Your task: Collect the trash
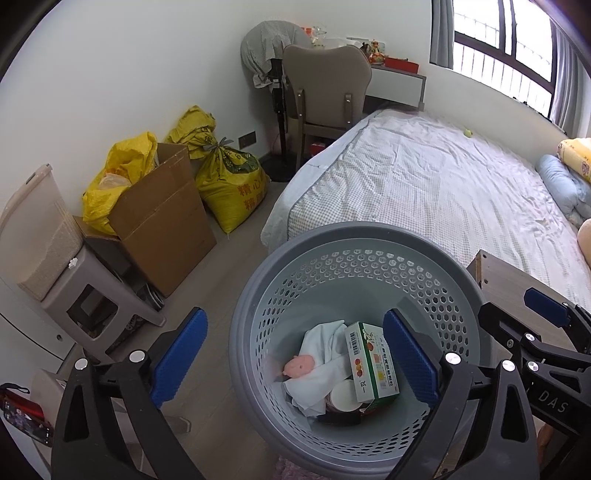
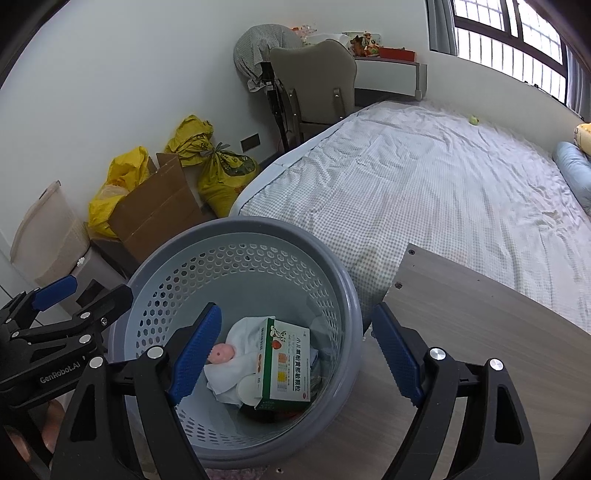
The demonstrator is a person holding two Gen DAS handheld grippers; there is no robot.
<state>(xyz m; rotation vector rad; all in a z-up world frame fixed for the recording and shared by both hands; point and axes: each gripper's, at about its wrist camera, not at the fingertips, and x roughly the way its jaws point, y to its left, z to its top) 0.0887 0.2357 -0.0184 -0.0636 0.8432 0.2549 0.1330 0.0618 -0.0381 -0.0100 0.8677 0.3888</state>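
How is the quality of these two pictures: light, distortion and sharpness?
Left wrist view: strong fisheye bending, dark corners; the window is overexposed, the basket sharp in even daylight. Right wrist view: the same bending curves the bed; the box text is readable; the window is glaring.

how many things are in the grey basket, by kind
Visible in the round grey perforated plastic basket:
green and white cardboard medicine box: 1
crumpled white cloth: 1
small pink soft toy: 1
white round lid: 1
Total: 4
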